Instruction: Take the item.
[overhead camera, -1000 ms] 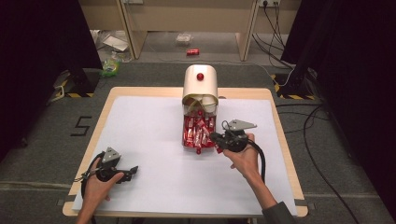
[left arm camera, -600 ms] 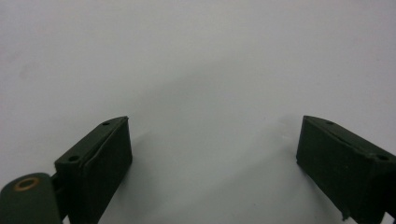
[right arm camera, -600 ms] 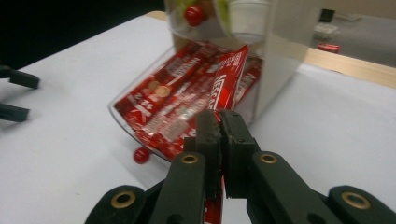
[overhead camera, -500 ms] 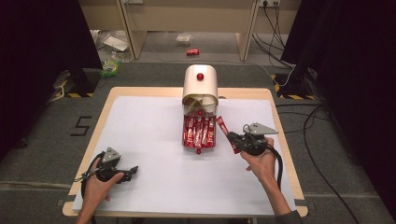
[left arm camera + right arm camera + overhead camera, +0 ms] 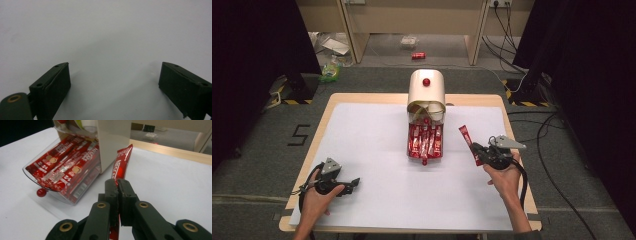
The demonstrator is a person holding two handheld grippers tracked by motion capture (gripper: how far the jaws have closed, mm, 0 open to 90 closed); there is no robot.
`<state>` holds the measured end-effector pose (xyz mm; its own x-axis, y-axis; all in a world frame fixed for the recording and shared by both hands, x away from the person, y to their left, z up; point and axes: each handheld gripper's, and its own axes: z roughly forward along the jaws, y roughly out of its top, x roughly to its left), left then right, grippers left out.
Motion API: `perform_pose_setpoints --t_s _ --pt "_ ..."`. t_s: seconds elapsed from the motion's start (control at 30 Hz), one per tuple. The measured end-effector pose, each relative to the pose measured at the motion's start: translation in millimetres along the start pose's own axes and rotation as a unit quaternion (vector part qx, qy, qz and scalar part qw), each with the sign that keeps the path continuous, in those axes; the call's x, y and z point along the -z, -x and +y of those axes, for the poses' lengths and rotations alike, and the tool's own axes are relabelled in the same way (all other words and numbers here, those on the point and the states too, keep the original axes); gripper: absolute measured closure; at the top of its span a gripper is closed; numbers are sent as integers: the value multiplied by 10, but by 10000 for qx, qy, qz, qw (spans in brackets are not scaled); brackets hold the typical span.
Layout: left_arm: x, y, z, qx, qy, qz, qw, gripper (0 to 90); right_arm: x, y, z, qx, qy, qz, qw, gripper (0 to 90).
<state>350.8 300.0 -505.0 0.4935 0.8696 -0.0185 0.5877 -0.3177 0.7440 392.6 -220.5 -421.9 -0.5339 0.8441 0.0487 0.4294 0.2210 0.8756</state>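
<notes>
We find the right hand-held gripper (image 5: 477,152) right of centre in the high view, its black jaws pressed together on a slim red sachet (image 5: 467,138). In the right gripper view the same right hand-held gripper (image 5: 117,185) clamps the sachet (image 5: 123,162) near its lower end; the glossy foil stick rises up and away from the jaws, clear of the white sheet, its white lettering partly legible.

The left hand-held gripper (image 5: 353,182) rests at the lower left of the high view. In the left gripper view its matte black, block-shaped jaws stand wide apart with nothing between them, above the plain white surface (image 5: 105,37).

At upper centre of the high view stands a cream dispenser (image 5: 426,90) with a rounded top and a small red knob. Its clear plastic tray (image 5: 32,176), curved at the front, holds a packed row of matching red sachets (image 5: 65,167). The held sachet sits just right of that tray. The tabletop (image 5: 362,98) shows a pale wood rim around the white sheet.
</notes>
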Motion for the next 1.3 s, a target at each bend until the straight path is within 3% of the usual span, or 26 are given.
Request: perform_pose_setpoints --t_s 0.2,0.57,1.3 --pt "-1 1 -1 1 7 3 10000 96 5 126 -109 -18 -123 -277 9995 871" --pt "-1 1 -1 3 7 2 10000 96 -1 301 -250 -154 -269 -528 9981 870" --pt "-1 2 -1 -1 11 7 10000 96 -90 422 -427 -252 -529 -686 9959 870"
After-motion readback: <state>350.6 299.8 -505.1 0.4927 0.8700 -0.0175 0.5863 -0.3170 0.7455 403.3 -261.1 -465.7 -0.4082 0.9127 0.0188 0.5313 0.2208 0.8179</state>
